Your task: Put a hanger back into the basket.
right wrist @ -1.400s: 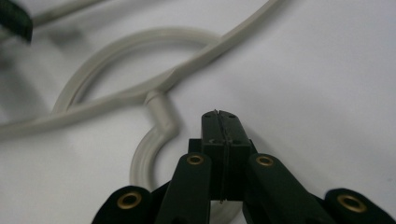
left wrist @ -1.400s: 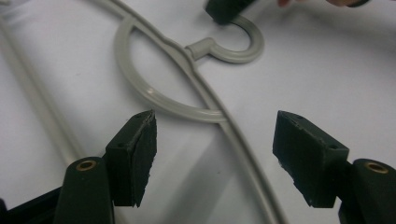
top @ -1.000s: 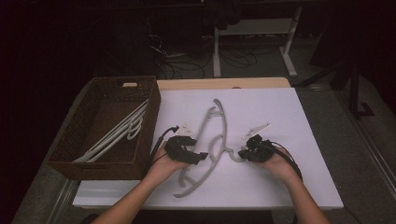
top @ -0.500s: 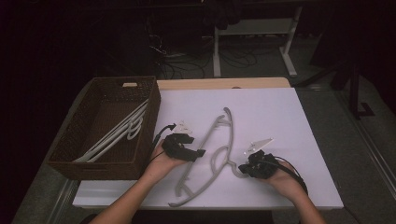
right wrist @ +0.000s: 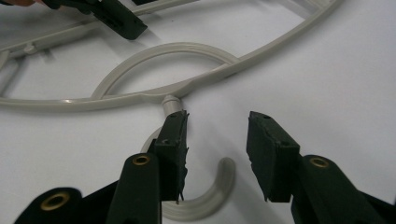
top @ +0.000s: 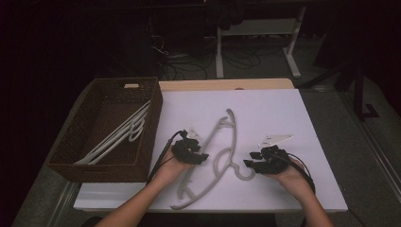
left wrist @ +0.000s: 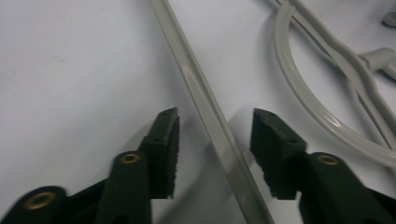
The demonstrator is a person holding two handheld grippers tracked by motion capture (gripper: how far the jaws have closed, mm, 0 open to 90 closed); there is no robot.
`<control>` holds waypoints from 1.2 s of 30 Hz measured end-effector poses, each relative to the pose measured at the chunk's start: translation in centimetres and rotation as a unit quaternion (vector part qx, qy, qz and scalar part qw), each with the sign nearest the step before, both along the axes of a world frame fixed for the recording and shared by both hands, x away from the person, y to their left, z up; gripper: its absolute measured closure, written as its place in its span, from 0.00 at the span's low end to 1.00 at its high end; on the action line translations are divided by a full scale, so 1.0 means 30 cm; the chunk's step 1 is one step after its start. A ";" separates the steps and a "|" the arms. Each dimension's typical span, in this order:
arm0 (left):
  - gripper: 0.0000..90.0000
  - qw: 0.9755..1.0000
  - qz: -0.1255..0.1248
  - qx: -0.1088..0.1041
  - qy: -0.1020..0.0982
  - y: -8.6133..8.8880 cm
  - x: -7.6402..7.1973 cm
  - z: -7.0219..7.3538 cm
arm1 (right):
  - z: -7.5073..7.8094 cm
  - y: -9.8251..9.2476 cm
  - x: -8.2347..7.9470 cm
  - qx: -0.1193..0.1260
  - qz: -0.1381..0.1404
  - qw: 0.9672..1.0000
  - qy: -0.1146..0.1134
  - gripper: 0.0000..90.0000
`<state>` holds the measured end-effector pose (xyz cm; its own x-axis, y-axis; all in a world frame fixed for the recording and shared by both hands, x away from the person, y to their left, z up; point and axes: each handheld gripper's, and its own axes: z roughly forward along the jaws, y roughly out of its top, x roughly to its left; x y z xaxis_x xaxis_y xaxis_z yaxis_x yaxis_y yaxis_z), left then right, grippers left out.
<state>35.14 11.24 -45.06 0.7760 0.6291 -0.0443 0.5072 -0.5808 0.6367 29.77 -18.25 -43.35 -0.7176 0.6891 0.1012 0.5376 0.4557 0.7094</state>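
The left gripper (left wrist: 215, 126) has been closing, its pads astride the hanger (left wrist: 212, 116) bar but clear of it. The right gripper (right wrist: 217, 135) has just been opening, released, with the hook (right wrist: 205, 198) below its fingers.

One grey plastic hanger (top: 218, 156) on the surface (top: 302, 123), one wicker basket (top: 153, 123) holding white hangers (top: 118, 137), two grippers.

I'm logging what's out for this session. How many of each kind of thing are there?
Hangers on the table: 1
Hangers in the basket: at least 2, exact number hard to tell
Wicker baskets: 1
Total: at least 4
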 end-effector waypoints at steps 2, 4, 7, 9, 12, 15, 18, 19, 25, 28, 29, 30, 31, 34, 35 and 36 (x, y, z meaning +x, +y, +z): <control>0.65 1.000 0.003 0.001 -0.001 -0.001 0.003 0.001 | 0.003 -0.009 -0.001 0.003 -0.004 1.000 -0.001 0.62; 0.69 1.000 0.005 0.001 -0.002 -0.005 0.003 0.000 | 0.006 -0.015 -0.002 0.006 -0.008 1.000 -0.005 0.62; 0.73 1.000 0.004 0.008 -0.005 -0.017 0.003 0.001 | 0.013 -0.025 -0.005 0.011 -0.013 1.000 -0.012 0.62; 0.76 1.000 0.005 0.012 -0.007 -0.025 0.004 0.002 | 0.018 -0.031 -0.007 0.014 -0.015 1.000 -0.015 0.62; 0.78 1.000 0.009 0.013 -0.005 -0.030 0.009 0.003 | 0.023 -0.037 -0.009 0.017 -0.018 1.000 -0.019 0.62; 0.79 1.000 0.012 0.014 0.000 -0.033 0.028 0.007 | 0.028 -0.048 -0.008 0.021 -0.021 0.999 -0.022 0.62; 0.81 1.000 0.015 0.021 0.001 -0.041 0.049 0.011 | 0.031 -0.053 -0.007 0.022 -0.021 0.999 -0.024 0.62; 0.81 1.000 0.016 0.023 0.002 -0.044 0.059 0.012 | 0.034 -0.055 -0.008 0.022 -0.022 0.999 -0.025 0.62; 0.87 1.000 0.007 0.026 0.014 -0.076 0.133 0.017 | 0.041 -0.068 -0.007 0.026 -0.025 0.999 -0.030 0.62; 0.89 0.999 -0.007 0.029 0.017 -0.099 0.169 0.019 | 0.043 -0.074 -0.008 0.029 -0.026 0.999 -0.031 0.62; 0.90 0.999 -0.011 0.027 0.017 -0.106 0.179 0.020 | 0.044 -0.077 -0.008 0.030 -0.027 0.999 -0.032 0.62; 0.90 0.999 -0.019 0.028 0.017 -0.114 0.188 0.021 | 0.045 -0.079 -0.009 0.031 -0.028 0.999 -0.032 0.62; 0.90 0.999 -0.025 0.029 0.019 -0.122 0.196 0.020 | 0.046 -0.081 -0.009 0.033 -0.028 0.999 -0.031 0.62; 0.90 0.998 -0.053 0.021 0.024 -0.146 0.209 0.019 | 0.046 -0.085 -0.009 0.036 -0.029 0.998 -0.032 0.62; 0.90 0.998 -0.062 0.020 0.023 -0.157 0.208 0.017 | 0.046 -0.086 -0.008 0.036 -0.029 0.998 -0.032 0.62; 0.90 0.997 -0.076 0.016 0.022 -0.165 0.208 0.015 | 0.046 -0.085 -0.008 0.037 -0.029 0.998 -0.032 0.62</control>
